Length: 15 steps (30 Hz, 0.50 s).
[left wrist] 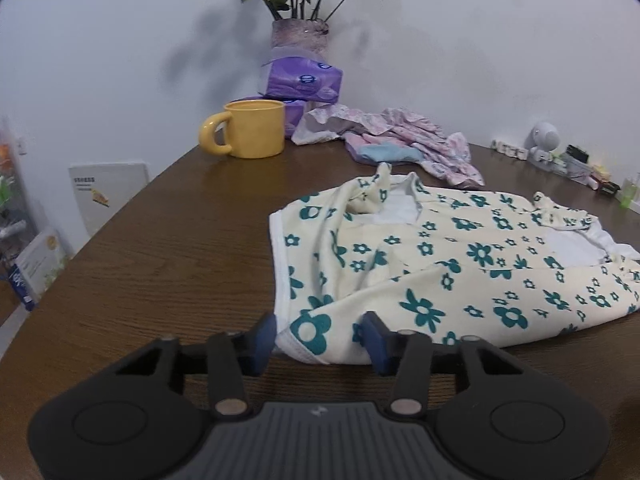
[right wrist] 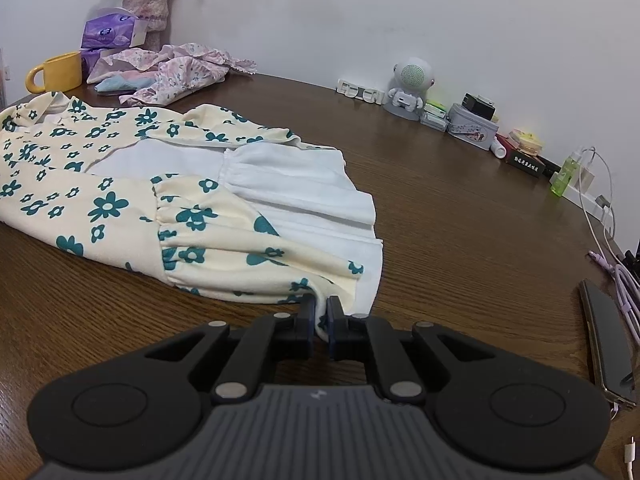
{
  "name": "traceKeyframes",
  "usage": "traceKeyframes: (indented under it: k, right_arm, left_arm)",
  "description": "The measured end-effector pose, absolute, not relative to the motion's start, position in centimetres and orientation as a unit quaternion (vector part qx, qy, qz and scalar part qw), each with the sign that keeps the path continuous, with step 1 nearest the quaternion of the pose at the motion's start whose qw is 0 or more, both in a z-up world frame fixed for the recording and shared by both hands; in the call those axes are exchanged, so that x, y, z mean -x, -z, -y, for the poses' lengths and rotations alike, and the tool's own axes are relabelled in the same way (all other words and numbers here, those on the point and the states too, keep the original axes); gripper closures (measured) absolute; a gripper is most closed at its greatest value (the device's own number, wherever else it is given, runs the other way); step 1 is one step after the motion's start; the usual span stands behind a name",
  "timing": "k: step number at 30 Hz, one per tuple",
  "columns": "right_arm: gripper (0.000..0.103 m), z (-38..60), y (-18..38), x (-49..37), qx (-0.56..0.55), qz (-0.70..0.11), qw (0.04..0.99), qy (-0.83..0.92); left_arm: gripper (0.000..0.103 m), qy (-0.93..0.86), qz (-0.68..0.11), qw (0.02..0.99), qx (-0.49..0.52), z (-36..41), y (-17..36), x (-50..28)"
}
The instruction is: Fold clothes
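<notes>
Right wrist, tongs (right wrist: 319,320) pinching dress (right wrist: 192,216) hem (seemingly)

Bare worktop (left wrist: 168,248) is left open to the left of the floral dress (left wrist: 460,264). The far side is blocked by a yellow mug (left wrist: 248,130), tissue packs (left wrist: 304,80) and crumpled pink clothes (left wrist: 408,140). On the right, passage is narrowed by a phone (right wrist: 608,340) and cables (right wrist: 612,240).

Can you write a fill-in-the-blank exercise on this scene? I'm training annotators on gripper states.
1. The right gripper is shut on the hem of the floral ____.
2. The left gripper straddles the garment's corner with its jaws ____.
3. The mug near the vase is coloured ____.

Missing words: dress; open; yellow
</notes>
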State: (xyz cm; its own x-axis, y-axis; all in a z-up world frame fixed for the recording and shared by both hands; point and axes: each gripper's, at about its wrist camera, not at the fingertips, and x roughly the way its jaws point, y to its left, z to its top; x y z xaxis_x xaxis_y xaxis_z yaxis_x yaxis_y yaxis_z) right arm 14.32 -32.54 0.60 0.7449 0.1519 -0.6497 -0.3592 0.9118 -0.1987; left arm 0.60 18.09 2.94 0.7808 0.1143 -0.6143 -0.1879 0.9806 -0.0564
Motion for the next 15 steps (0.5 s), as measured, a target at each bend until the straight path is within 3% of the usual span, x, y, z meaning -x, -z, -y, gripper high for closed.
traceKeyframes:
  k: [2,15]
  right_arm:
    - [0.096,32.38,-0.58,-14.31,0.162,-0.329,0.920,-0.137]
    - [0.097,32.56,-0.50,-14.19,0.174,-0.322,0.921,-0.137]
  left_arm:
    - [0.068,-0.075,-0.323,0.941,0.063,-18.10,-2.85,-0.63]
    - [0.067,-0.093,-0.324,0.936,0.097,-18.94,-2.48,-0.50]
